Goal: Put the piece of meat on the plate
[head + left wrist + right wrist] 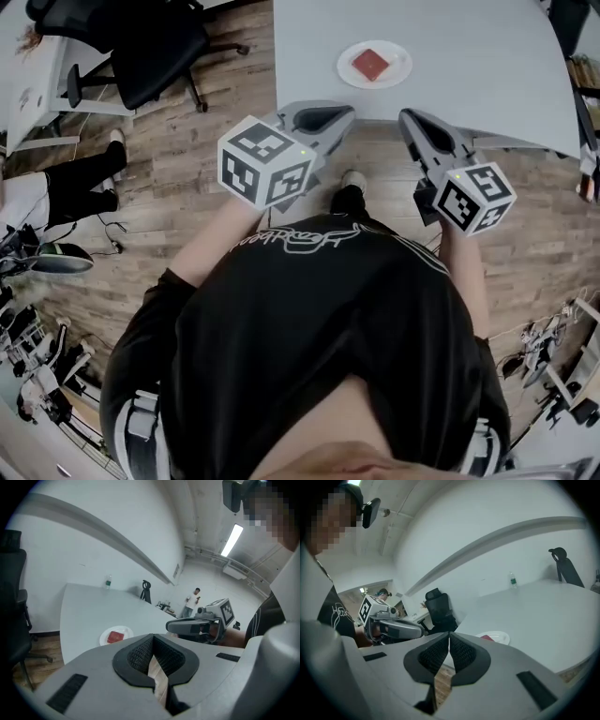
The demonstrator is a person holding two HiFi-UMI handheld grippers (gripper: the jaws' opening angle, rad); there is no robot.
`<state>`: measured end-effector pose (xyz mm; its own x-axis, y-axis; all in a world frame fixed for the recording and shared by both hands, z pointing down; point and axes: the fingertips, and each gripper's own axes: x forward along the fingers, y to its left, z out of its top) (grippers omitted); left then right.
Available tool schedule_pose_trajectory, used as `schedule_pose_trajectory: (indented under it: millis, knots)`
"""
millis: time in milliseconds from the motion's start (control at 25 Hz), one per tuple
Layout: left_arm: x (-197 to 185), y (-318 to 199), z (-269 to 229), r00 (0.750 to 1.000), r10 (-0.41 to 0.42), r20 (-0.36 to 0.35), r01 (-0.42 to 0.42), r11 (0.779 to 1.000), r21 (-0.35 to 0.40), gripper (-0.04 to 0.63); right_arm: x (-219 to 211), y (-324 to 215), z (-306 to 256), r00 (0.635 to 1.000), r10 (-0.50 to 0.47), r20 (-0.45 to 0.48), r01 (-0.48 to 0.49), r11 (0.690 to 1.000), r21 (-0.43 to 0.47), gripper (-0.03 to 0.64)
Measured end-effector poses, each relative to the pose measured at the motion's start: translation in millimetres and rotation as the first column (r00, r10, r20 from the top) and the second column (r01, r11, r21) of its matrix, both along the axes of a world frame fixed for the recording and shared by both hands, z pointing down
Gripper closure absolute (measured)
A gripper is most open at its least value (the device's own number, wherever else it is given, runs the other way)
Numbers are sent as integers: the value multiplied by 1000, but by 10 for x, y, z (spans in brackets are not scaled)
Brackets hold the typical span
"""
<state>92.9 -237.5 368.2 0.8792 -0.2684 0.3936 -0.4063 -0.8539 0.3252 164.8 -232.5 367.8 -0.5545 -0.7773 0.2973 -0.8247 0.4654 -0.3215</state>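
Observation:
A red piece of meat [369, 64] lies on a white plate [394, 67] near the front edge of the grey table [469, 56]. Both grippers hang in the air in front of that edge, short of the plate. My left gripper [343, 114] is shut with nothing between its pads, and so is my right gripper [407, 118]. From the left gripper [152, 640] view, the plate [105, 637] and meat [116, 637] sit beyond the jaws to the left. From the right gripper [449, 637] view, the plate [501, 635] shows just past the jaws, the meat [487, 638] partly hidden.
A black office chair [150, 47] stands on the wooden floor at the table's left. A seated person's legs [80, 178] show at far left. A small bottle [107, 581] and a black object [146, 591] stand at the table's far side. A person [192, 599] stands far off.

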Motion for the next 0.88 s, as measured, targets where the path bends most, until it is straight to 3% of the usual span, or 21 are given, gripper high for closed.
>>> schedule_pose_trajectory:
  millis: [400,880]
  knots:
    - [-687,902,-290,999,34,-38,-32,998,52,588,-656,942,-339,999,48,-21,-46,996,77,606]
    - [-1198,1620,-316,997,52,-55,-49,998,45,588,-1114,1755,-309,996,81,-24,-80,995,58,606]
